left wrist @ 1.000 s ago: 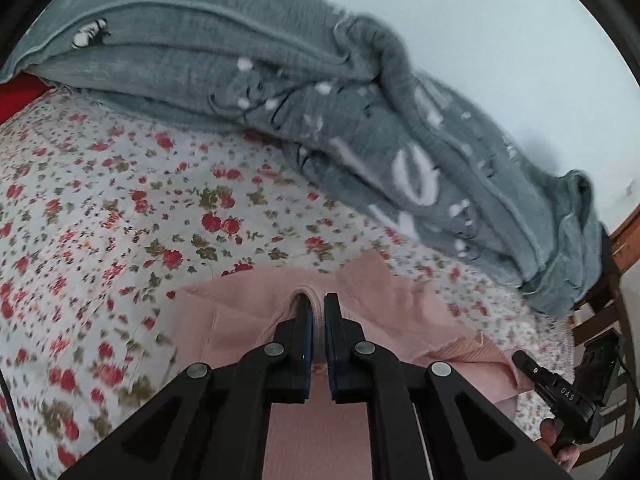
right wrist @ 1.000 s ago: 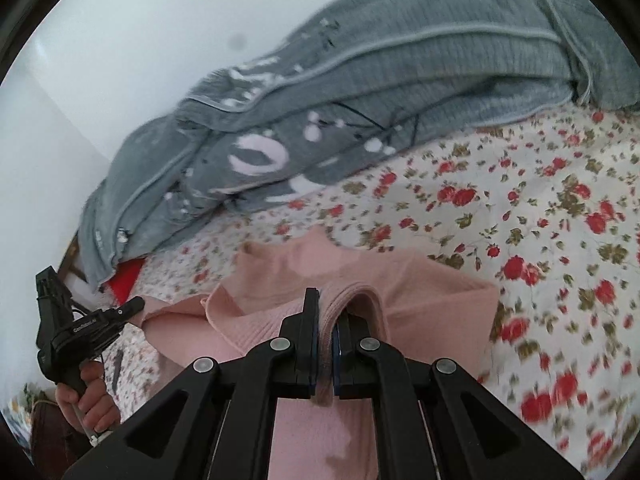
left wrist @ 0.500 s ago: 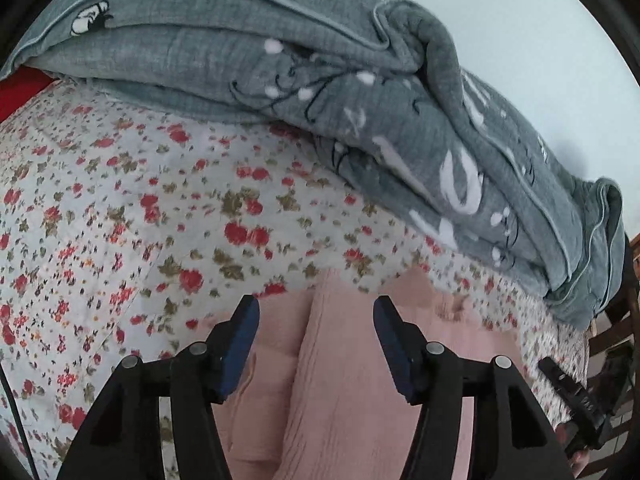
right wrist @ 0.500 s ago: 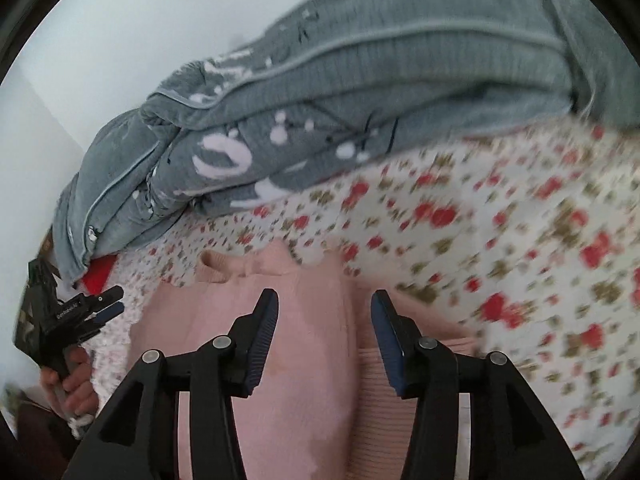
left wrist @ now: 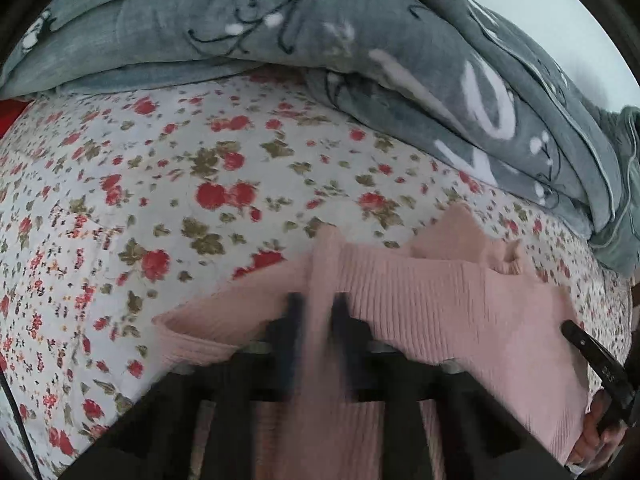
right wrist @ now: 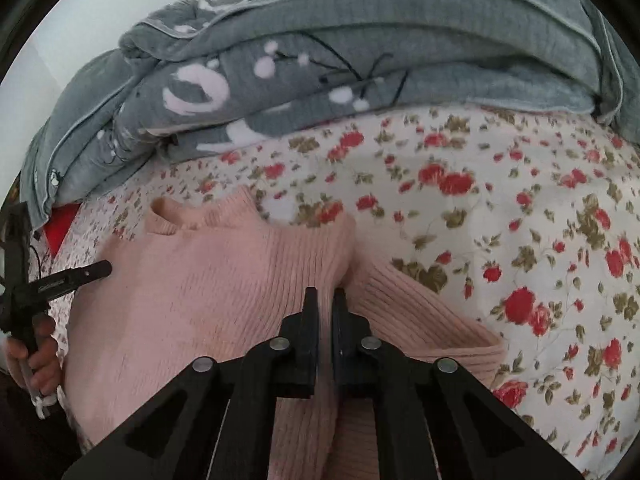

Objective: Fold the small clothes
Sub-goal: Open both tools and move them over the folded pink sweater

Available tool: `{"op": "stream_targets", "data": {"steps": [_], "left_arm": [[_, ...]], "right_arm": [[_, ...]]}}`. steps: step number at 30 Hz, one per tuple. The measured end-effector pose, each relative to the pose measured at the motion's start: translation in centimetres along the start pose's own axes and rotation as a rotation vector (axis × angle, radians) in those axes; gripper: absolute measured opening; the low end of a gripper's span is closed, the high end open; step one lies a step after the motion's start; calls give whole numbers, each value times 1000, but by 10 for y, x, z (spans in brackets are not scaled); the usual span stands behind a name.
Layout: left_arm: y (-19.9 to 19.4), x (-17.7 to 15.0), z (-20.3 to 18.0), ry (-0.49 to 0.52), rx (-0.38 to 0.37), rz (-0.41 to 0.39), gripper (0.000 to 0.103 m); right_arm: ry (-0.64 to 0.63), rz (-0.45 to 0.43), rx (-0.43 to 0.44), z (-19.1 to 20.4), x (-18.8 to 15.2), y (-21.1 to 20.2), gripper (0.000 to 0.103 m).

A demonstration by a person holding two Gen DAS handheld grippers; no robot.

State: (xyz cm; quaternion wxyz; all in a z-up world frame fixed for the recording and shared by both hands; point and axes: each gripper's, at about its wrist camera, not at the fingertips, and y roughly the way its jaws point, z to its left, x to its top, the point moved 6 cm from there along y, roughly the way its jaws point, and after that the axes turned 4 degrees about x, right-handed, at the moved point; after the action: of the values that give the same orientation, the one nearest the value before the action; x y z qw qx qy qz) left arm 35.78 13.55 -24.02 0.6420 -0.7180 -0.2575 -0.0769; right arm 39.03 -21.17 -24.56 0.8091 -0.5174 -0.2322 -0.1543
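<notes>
While the pink sweater (right wrist: 224, 292) lies on the flowered bed (right wrist: 500, 208) below the grey blanket (right wrist: 360, 60), my left tongs (left wrist: 318, 312) and right tongs (right wrist: 326, 304) each pinch its folds.

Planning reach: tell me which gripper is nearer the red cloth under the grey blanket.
Left. The left gripper pinches the pink sweater on the red cloth's side; the right gripper pinches it on the far side, farther from it.

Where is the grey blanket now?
The grey blanket is bunched along the far side of the floral bedsheet, beyond the pink sweater, in both views.
</notes>
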Motion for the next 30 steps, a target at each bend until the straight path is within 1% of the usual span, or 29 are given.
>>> {"op": "stream_targets", "data": {"steps": [1,2,4,5,7,8,9,11,12,13,14,15,16,17,18,20,22,25,27,29,30], "left_arm": [[-5,0,5,-26,-40,-11,11],[-11,-1,11,-59,-75,-26,11],[-13,-3,16,-77,-98,-30,11],[-11,-5,15,-66,-88,-29,11],[1,-7,10,-31,-28,-20,11],[4,-7,7,-20,-4,-17,12],[4,-7,4,-9,18,-24,13],[-1,-7,1,15,45,-37,19],[-4,-7,0,20,52,-35,23],[-10,-8,1,19,60,-34,30],[-17,-9,3,16,59,-43,36],[-25,-10,4,14,54,-57,39],[-35,-12,6,13,48,-77,48],[-44,-15,9,13,45,-92,56],[-53,-18,11,12,41,-105,56],[-72,-30,16,5,20,-124,56],[-89,-48,25,-31,-15,-141,56],[-108,-77,36,-62,-51,-134,56],[-118,-96,40,-57,-54,-138,56],[-128,-114,45,-57,-37,-155,56],[-133,-121,49,-65,-32,-162,56]], "right_arm": [[-16,-27,3,2,0,-8,5],[-8,-80,33,2,2,-23,5],[43,-128,97,-4,3,-39,5],[63,-124,103,-9,1,-39,5],[70,-76,59,-16,-3,-23,5],[73,-30,25,-19,-8,-8,5],[64,-25,9,-18,-10,-4,5],[8,-42,-37,-10,-7,-10,6],[-5,-47,-53,-7,-6,-14,10],[-11,-54,-66,-5,-5,-20,11],[-11,-69,-76,-2,-5,-29,15],[-10,-83,-73,-2,-6,-37,19],[-8,-97,-64,0,-8,-46,23],[-2,-110,-59,1,-12,-57,31],[2,-117,-61,1,-15,-65,35],[-5,-133,-78,2,-26,-85,36],[-17,-139,-120,1,-38,-100,37],[-5,-145,-140,-2,-62,-125,37],[14,-154,-154,-5,-77,-141,37],[29,-166,-165,-7,-90,-155,37],[35,-157,-170,-8,-99,-162,37]]}}
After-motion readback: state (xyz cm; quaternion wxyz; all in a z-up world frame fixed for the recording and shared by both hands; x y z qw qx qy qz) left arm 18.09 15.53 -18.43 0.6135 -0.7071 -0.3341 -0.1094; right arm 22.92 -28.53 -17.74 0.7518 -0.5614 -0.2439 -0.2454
